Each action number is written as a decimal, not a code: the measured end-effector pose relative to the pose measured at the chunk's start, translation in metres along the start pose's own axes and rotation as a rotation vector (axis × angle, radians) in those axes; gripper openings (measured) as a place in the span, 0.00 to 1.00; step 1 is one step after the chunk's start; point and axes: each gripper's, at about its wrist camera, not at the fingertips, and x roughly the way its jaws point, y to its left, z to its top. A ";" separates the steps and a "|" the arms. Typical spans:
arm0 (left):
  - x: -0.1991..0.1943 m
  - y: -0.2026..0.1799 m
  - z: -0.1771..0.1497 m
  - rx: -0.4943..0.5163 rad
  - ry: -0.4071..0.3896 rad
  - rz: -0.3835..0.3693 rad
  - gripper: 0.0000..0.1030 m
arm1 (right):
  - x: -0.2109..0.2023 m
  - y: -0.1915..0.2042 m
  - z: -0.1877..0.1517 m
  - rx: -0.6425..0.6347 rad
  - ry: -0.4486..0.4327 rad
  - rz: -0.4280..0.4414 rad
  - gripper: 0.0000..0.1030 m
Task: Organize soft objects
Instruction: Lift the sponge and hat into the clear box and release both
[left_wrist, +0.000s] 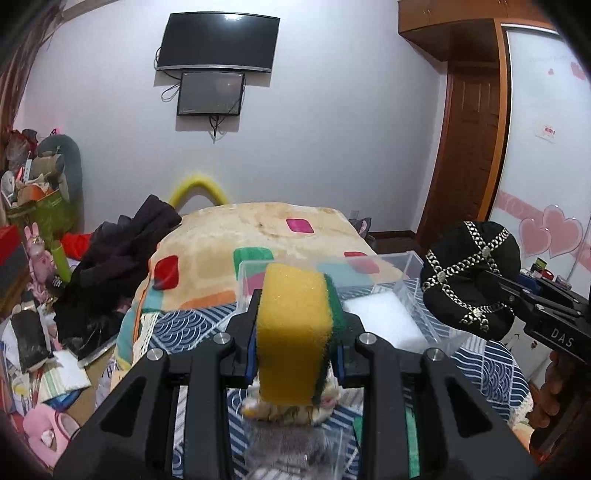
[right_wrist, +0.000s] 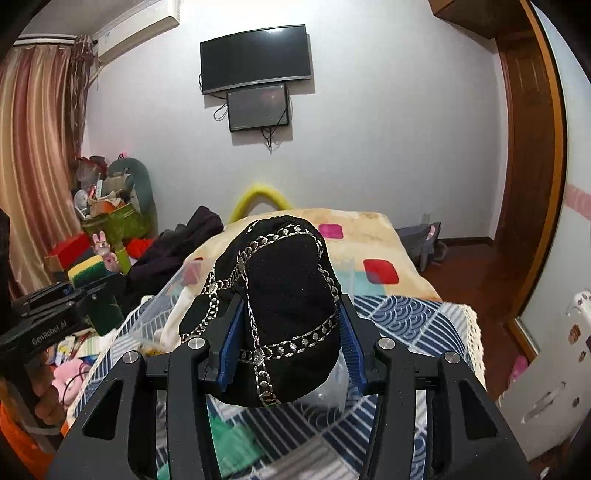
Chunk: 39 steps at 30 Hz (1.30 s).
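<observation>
Above the bed (left_wrist: 258, 221), left fingers (left_wrist: 255, 314) gripping sponge (left_wrist: 291, 332), right fingers (right_wrist: 232, 339) gripping black hat (right_wrist: 284, 295), clear box (left_wrist: 406, 266) between.

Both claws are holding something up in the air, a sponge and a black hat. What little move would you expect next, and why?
Probably the left gripper eases forward and down to drop the yellow-green sponge into the clear plastic box. The box sits just ahead of it on the bed, open-topped, with a white foam block already inside. The right gripper holds the black hat off to the side.
</observation>
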 end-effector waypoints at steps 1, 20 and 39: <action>0.003 0.000 0.002 0.004 0.000 0.000 0.29 | 0.004 0.000 0.002 0.000 0.000 0.001 0.43; 0.106 -0.012 -0.005 0.066 0.169 0.076 0.29 | 0.079 0.020 -0.021 -0.081 0.197 0.012 0.43; 0.051 -0.026 0.002 0.090 0.088 0.064 0.89 | 0.026 0.013 -0.003 -0.085 0.084 -0.010 0.74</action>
